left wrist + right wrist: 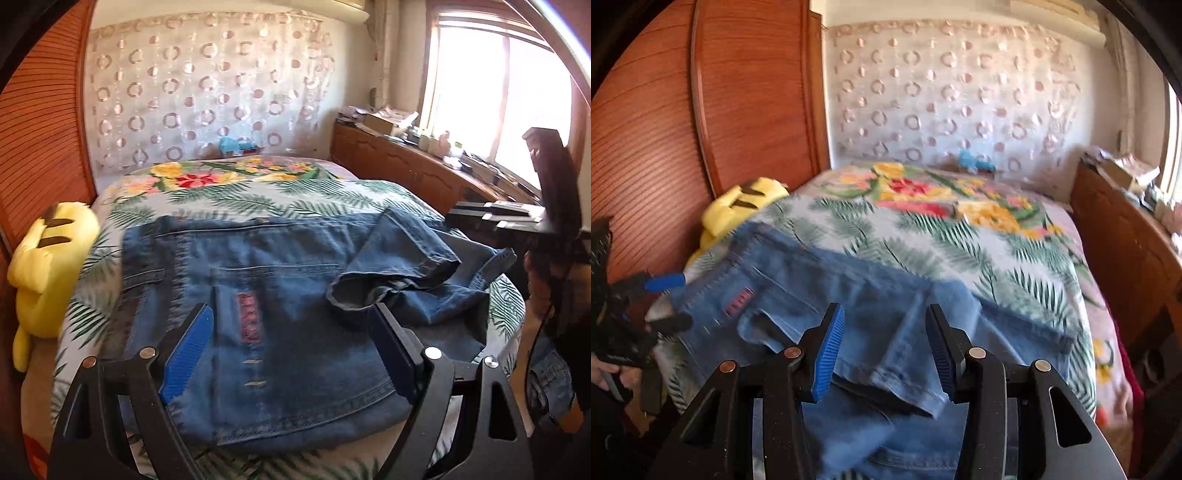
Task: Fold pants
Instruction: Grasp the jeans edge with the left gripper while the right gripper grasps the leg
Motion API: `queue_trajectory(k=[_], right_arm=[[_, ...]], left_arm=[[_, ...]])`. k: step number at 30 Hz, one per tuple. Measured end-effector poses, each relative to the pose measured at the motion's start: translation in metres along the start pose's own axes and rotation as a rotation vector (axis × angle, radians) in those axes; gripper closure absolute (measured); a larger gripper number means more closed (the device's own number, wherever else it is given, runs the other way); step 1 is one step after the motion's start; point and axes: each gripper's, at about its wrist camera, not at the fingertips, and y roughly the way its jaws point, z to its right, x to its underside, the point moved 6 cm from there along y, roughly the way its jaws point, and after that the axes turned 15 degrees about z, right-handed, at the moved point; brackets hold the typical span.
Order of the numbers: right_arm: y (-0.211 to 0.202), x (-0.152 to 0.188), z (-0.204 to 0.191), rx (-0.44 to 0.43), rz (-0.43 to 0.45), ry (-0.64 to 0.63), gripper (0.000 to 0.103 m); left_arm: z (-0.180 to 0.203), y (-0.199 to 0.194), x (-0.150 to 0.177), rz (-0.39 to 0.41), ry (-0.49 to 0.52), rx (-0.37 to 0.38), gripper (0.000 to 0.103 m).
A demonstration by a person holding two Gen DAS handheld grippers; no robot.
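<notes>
No text, brand, number or sign can be read in either view; the one candidate is a small reddish patch sewn on the jeans, which carries dark marks that may be lettering, but they are too blurred to make out; the right wrist view shows the same patch on the jeans, equally unreadable; the boxes and papers on the wooden sideboard under the window are too small to tell.
</notes>
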Motion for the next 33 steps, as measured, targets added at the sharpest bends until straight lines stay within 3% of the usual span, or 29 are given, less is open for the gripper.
queue_trajectory(k=[7,15,22,24,26,27,28,30,33], right_arm=[[0.011,0.021,0.008,0.001,-0.087,0.066,0.056],[-0.005,0.028,0.011,0.010,-0.120,0.123,0.054],[-0.013,0.035,0.011,-0.011,-0.156,0.169,0.054],[-0.015,0.034,0.011,-0.039,-0.152,0.187,0.054],[-0.021,0.028,0.007,-0.079,-0.126,0.206,0.068],[-0.023,0.026,0.004,-0.094,-0.124,0.204,0.084],[-0.025,0.023,0.000,-0.111,-0.118,0.196,0.089],[-0.031,0.013,-0.007,-0.127,-0.095,0.170,0.096],[-0.042,-0.009,-0.017,-0.147,-0.045,0.140,0.097]], left_arm=[[0.027,0.033,0.004,-0.055,0.029,0.102,0.017],[0.036,0.058,0.016,-0.134,0.040,0.139,0.038],[0.042,0.065,0.017,-0.135,0.054,0.149,0.067],[0.044,0.059,0.014,-0.102,0.050,0.160,0.084],[0.046,0.054,0.011,-0.084,0.063,0.161,0.093],[0.047,0.052,0.010,-0.081,0.070,0.162,0.095],[0.048,0.049,0.008,-0.072,0.077,0.163,0.096],[0.047,0.043,0.002,-0.053,0.085,0.149,0.097],[0.043,0.024,-0.013,-0.001,0.072,0.146,0.097]])
